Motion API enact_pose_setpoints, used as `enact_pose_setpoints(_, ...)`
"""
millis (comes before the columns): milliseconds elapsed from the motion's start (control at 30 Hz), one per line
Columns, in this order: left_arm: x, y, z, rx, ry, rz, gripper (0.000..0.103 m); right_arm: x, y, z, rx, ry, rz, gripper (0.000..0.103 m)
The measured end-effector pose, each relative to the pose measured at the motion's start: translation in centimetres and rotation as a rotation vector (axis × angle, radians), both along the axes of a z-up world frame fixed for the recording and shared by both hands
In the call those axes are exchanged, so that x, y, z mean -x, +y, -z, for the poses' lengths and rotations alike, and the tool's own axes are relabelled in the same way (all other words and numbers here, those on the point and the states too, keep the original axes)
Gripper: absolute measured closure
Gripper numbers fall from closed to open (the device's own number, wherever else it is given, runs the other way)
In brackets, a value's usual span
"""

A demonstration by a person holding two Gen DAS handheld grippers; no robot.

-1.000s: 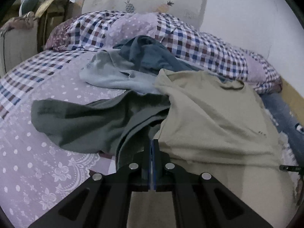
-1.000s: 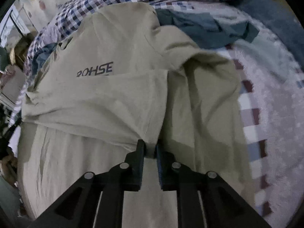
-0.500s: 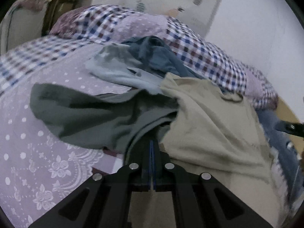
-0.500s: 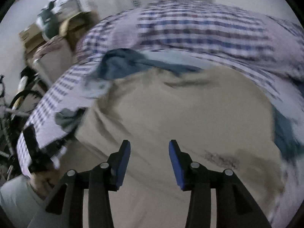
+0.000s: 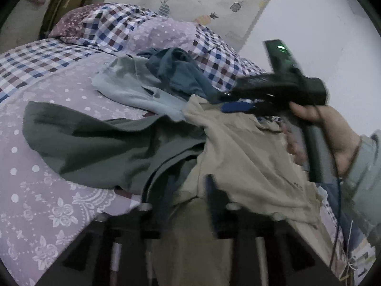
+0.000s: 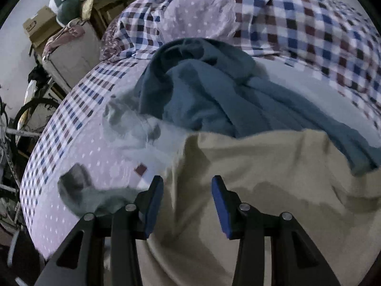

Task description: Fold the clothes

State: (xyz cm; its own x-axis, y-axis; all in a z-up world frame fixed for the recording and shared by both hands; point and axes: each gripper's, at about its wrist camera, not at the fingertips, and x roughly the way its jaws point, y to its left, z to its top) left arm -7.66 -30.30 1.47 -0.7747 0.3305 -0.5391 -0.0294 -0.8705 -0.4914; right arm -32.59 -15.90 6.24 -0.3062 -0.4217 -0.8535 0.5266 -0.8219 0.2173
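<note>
A beige shirt [image 5: 243,157] lies crumpled on the bed, partly over a dark green garment [image 5: 95,147]. My left gripper [image 5: 189,200] is open and blurred, its fingers on either side of the shirt's near edge. In the right wrist view my right gripper [image 6: 187,202] is open above the beige shirt [image 6: 262,190], close to its far edge, with nothing between the pads. In the left wrist view the right gripper [image 5: 221,102] hovers at the shirt's far corner, held by a person's hand [image 5: 333,133].
A dark blue garment [image 6: 202,95] and a pale blue one [image 5: 133,90] are heaped behind the beige shirt. Checked pillows [image 5: 107,28] line the head of the bed. Cardboard boxes [image 6: 42,23] and a bicycle wheel [image 6: 28,112] stand past the bed's left edge.
My left gripper went from shut on the beige shirt to open. The right gripper, which opened half a second ago, has moved forward to the shirt's far edge and into the left view.
</note>
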Motion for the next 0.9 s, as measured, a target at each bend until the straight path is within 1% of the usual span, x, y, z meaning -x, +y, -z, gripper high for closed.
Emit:
enact_pose_setpoints(67, 0.3, 0.2, 0.1, -0.002, -0.012, 0.01, 0.057, 0.8, -0.9, 0.6, 0.004, 0.004, 0.005, 0.058)
enact_pose_setpoints(167, 0.8, 0.6, 0.4, 0.01, -0.04, 0.021, 0.057, 1.5, -2.5, 1.5, -0.011, 0.006, -0.01, 0.058)
enact_pose_setpoints(267, 1.2, 0.9, 0.3, 0.014, -0.049, 0.027, 0.057, 1.7, -3.8, 2.1, -0.037, 0.014, -0.034, 0.058)
enact_pose_setpoints(300, 1.4, 0.8, 0.4, 0.001, -0.054, 0.026, 0.064, 1.8, -4.2, 2.3, -0.045, 0.016, -0.037, 0.06)
enact_pose_setpoints(333, 1.5, 0.7, 0.4, -0.011, -0.059, 0.024, 0.077, 1.9, -4.5, 2.4, -0.051, 0.02, -0.039, 0.077)
enact_pose_setpoints(367, 1.8, 0.5, 0.6, -0.033, -0.07, 0.021, 0.096, 2.0, -4.7, 2.4, -0.057, 0.027, -0.04, 0.098)
enact_pose_setpoints(400, 1.9, 0.1, 0.9, -0.072, -0.081, 0.021, 0.096, 2.0, -4.9, 2.5, -0.063, 0.033, -0.041, 0.098)
enact_pose_setpoints(433, 1.8, -0.3, 1.0, -0.106, -0.074, 0.023, 0.097, 2.1, -5.1, 2.3, -0.063, 0.043, -0.044, 0.098)
enact_pose_setpoints(500, 1.6, -0.8, 1.0, -0.141, -0.059, 0.017, 0.099, 2.2, -5.2, 1.5, -0.05, 0.075, -0.048, 0.098)
enact_pose_setpoints(567, 1.3, -1.5, 1.1, -0.19, -0.04, 0.002, 0.099, 2.5, -5.0, 0.1, -0.03, 0.127, -0.032, 0.099)
enact_pose_setpoints(600, 1.0, -2.1, 1.2, -0.246, -0.024, -0.014, 0.099, 2.6, -4.9, -0.8, -0.015, 0.154, -0.02, 0.099)
enact_pose_setpoints(633, 0.8, -2.6, 1.3, -0.285, -0.017, -0.033, 0.099, 2.8, -4.9, -1.5, -0.005, 0.174, -0.014, 0.099)
enact_pose_setpoints(733, 0.9, -4.0, 2.6, -0.393, -0.044, -0.064, 0.099, 3.4, -5.6, -2.5, -0.005, 0.204, -0.021, 0.099)
enact_pose_setpoints(800, 1.0, -4.4, 3.5, -0.413, -0.07, -0.074, 0.099, 3.8, -6.7, -1.8, -0.039, 0.201, -0.042, 0.099)
enact_pose_setpoints(900, 0.9, -3.7, 3.1, -0.362, -0.07, -0.078, 0.099, 4.0, -8.1, 0.5, -0.114, 0.202, -0.057, 0.099)
